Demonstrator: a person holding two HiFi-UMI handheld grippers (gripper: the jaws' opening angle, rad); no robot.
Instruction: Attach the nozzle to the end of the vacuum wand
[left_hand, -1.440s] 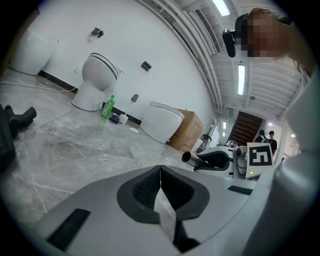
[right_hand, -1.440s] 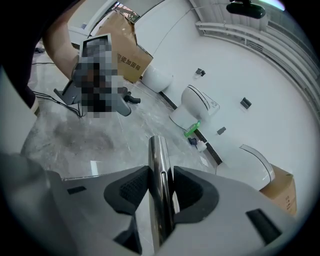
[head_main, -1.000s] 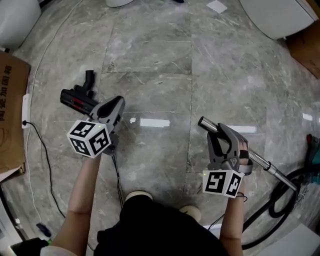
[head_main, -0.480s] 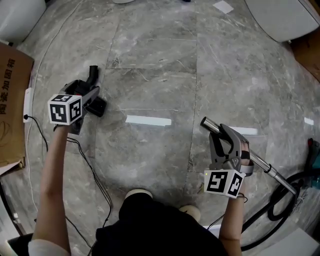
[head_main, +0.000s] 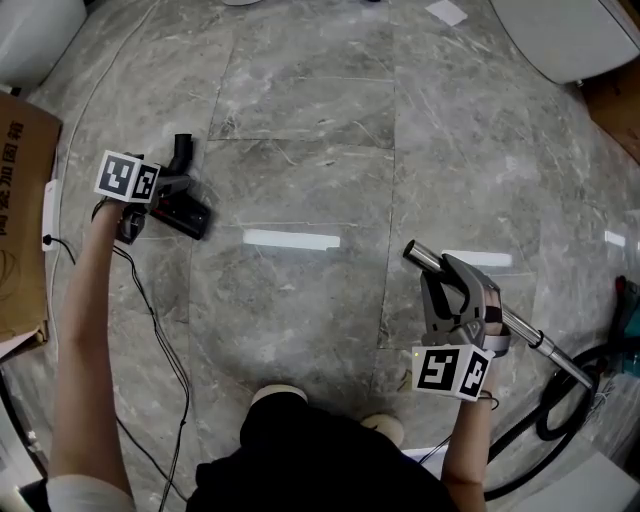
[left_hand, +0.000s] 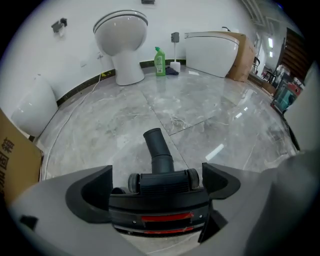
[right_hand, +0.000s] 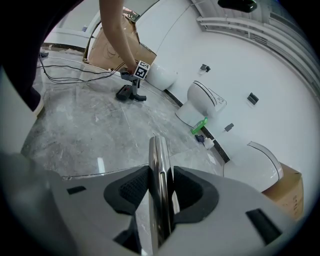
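The nozzle (left_hand: 160, 200) lay flat on the grey marble floor (head_main: 300, 120), its neck pointing away toward the toilet (left_hand: 122, 40). The left gripper (left_hand: 160, 182) stood over it with jaws that had just been opening and were wide apart, one on each side of the nozzle's body without pressing on it. Well to the right of the nozzle, the right gripper (right_hand: 161, 187) was clamped on the shiny vacuum wand (right_hand: 159, 155), whose free end stuck out past the jaws on the side nearer the nozzle.
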